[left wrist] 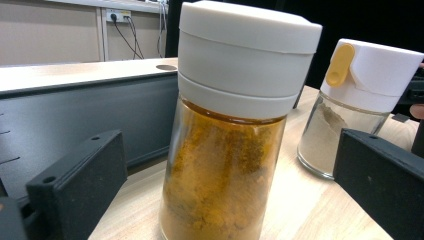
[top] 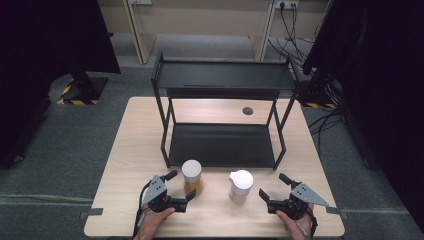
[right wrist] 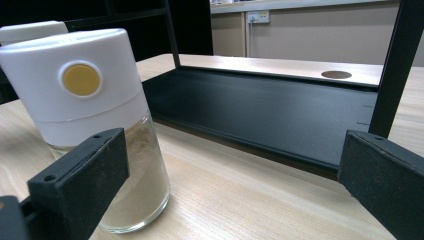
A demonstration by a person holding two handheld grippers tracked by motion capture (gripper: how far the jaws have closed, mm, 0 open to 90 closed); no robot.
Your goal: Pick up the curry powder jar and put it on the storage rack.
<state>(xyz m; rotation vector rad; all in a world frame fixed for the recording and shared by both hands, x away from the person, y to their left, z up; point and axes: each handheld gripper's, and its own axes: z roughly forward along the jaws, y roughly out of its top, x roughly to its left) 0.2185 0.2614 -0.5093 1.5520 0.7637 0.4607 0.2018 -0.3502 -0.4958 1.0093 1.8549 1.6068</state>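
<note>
Nearest the camera, the person's two hands come in at the table's near edge, each with a gripper. The left gripper (top: 181, 189) has its jaws spread wide around the turmeric-coloured spice jar (left wrist: 227, 150), which stands upright between them, apparently not yet touched. The right gripper (top: 274, 187) is equally wide, just right of the pale spice jar (right wrist: 107, 150), which stands upright near its left jaw. Both jars stand side by side in front of the black two-tier shelf (top: 222, 145), probably staged for lifting onto it.
</note>
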